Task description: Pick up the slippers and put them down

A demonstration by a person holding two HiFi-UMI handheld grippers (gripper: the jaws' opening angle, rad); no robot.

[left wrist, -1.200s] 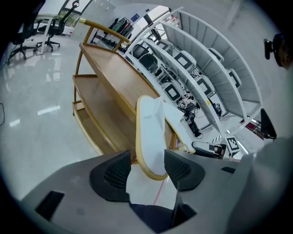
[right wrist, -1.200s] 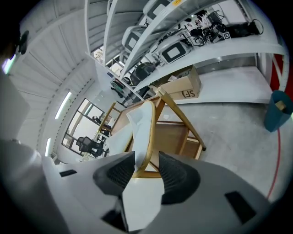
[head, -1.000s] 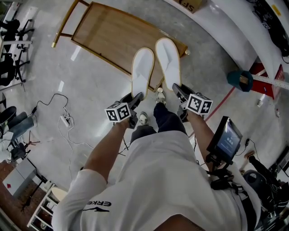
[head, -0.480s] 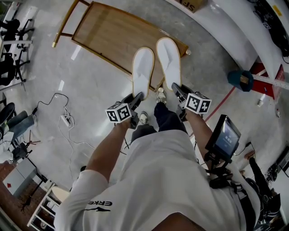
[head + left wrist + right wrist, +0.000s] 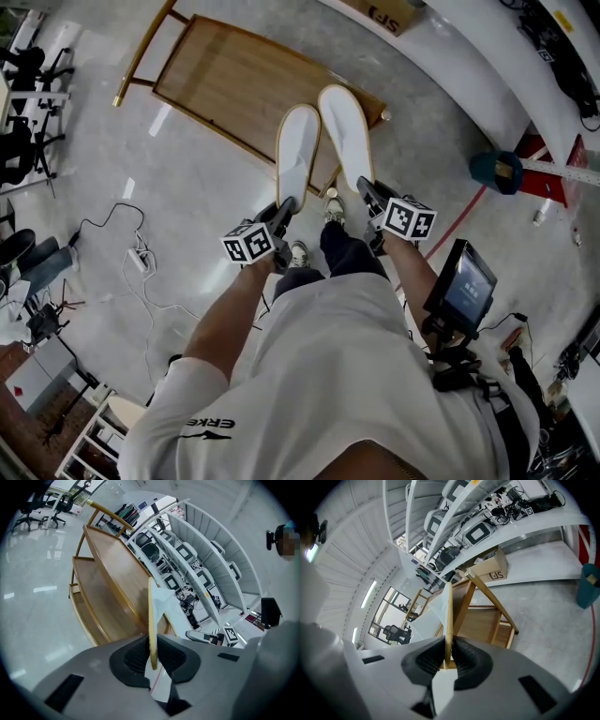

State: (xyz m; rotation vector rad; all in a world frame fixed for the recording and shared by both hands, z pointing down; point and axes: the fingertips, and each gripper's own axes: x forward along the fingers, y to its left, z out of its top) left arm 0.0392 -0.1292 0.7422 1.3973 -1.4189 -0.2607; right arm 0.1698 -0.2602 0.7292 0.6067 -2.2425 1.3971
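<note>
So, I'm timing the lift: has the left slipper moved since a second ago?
No. The left slipper lies across the same edge of the wooden rack; the left claw has just been closing on its heel.

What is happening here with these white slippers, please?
A person holds a gripper in each hand. The left gripper is clamped on the heel end of the left slipper, and the right gripper on the heel end of the right slipper. Both pairs of jaws have just been closing, with the thin sole between the pads. The slippers stretch out over the wooden rack; whether they are lifted off it I cannot tell.
</note>
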